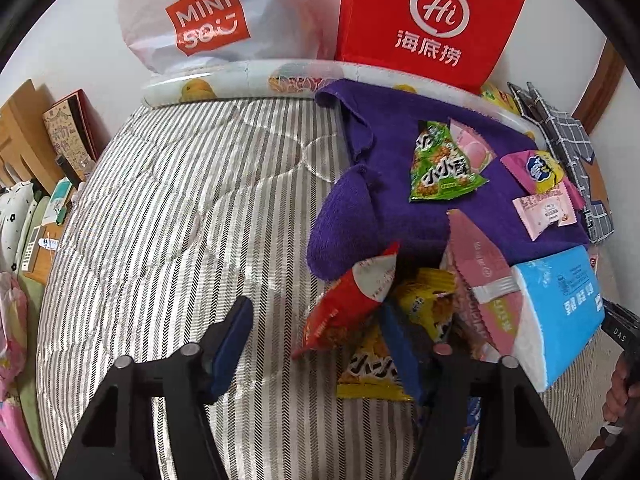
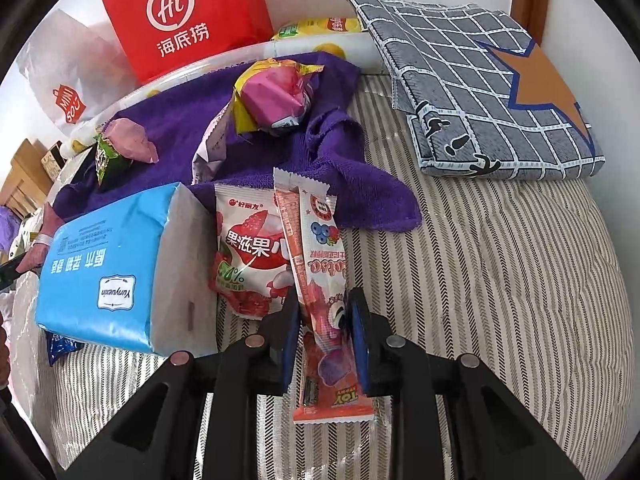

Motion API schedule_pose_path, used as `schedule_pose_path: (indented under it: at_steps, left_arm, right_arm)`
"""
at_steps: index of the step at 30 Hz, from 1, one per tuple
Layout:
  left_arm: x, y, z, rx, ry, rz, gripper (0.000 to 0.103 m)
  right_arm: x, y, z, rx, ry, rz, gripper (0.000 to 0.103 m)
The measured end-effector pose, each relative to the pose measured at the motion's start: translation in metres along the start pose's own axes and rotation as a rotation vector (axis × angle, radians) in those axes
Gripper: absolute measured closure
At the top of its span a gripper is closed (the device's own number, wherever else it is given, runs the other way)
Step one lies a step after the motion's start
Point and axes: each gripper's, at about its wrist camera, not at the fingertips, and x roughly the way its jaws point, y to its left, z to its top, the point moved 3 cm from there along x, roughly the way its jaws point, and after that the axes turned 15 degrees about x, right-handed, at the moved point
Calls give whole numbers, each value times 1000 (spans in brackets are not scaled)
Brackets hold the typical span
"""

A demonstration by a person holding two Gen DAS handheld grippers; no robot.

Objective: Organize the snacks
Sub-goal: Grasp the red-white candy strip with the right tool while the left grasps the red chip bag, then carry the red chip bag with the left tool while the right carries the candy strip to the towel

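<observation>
On the striped bed (image 2: pixel 500 280), the right tool (image 2: pixel 326 340) straddles a long pink snack stick (image 2: pixel 320 280), jaws close beside it but not visibly clamped. Left tool (image 1: pixel 316 344) gapes wide near a red packet (image 1: pixel 348 304).

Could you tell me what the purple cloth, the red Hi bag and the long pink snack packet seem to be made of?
Purple cloth: fuzzy terry or microfibre, matte, with a napped pile. Red Hi bag: probably stiff paper, judging by its flat faces and sharp edges. Long pink snack packet: glossy plastic film with crimped ends, lying between the right gripper fingers.
</observation>
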Motion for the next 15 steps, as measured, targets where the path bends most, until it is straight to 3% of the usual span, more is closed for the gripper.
schedule_pose_path:
  at_steps: [15]
  left_arm:
    - [4, -7, 1, 27, -16, -58, 74]
  right_arm:
    - [-9, 4, -8, -8, -9, 9, 85]
